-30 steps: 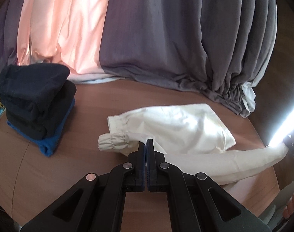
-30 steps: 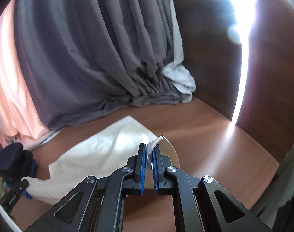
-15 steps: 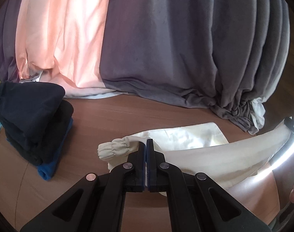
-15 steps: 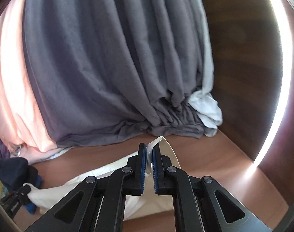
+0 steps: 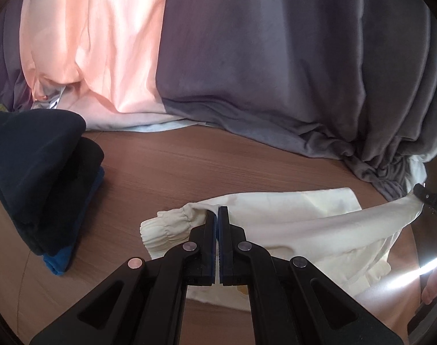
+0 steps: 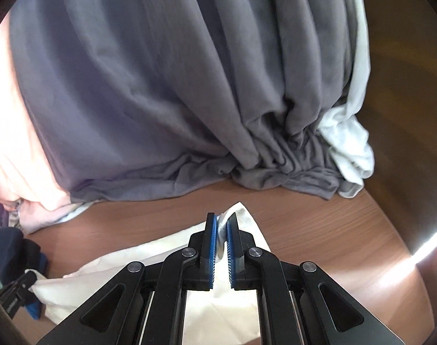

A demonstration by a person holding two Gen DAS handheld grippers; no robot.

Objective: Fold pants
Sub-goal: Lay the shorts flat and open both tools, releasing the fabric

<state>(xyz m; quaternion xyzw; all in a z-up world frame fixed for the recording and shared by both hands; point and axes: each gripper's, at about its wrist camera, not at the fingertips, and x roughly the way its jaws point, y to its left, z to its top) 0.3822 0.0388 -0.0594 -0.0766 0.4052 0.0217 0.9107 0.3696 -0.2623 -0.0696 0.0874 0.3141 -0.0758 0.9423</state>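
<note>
Surface was a brown wood-grain table [image 5: 189, 158], rounded edge. Behind it hung a grey curtain [image 5: 275, 57] with a sunlit peach panel [image 5: 103, 43] to the left; the hem bunched on the tabletop ahead of both grippers. A dark wood wall [image 6: 405, 100] stood right of the right gripper, with a bright strip of light low down.

Left view only: a stack of folded dark clothes [image 5: 40, 172] with a blue piece at the bottom, left of the left gripper [image 5: 217, 215], well apart from the pants. Far right edge of that view showed the other gripper's tip and part of a hand [image 5: 432, 287]. Right view only: a white cloth [image 6: 350, 138] bunched beside the curtain hem, ahead and to the right of the right gripper [image 6: 221, 224]. The stack showed there only as a dark sliver at far left.

Pants [image 5: 290, 221]: cream, light fabric, lying partly on the table directly under and ahead of both grippers. Elastic cuff [image 5: 163, 230] gathered just left of the left gripper. Fabric ran taut from the left gripper across to the right one, lifted off the table on the right side.

Left gripper was clamped shut on the pants near the cuff. Right gripper was closed on a pinched fold of the pants, cloth visible between the blue pads [image 6: 212, 244].
</note>
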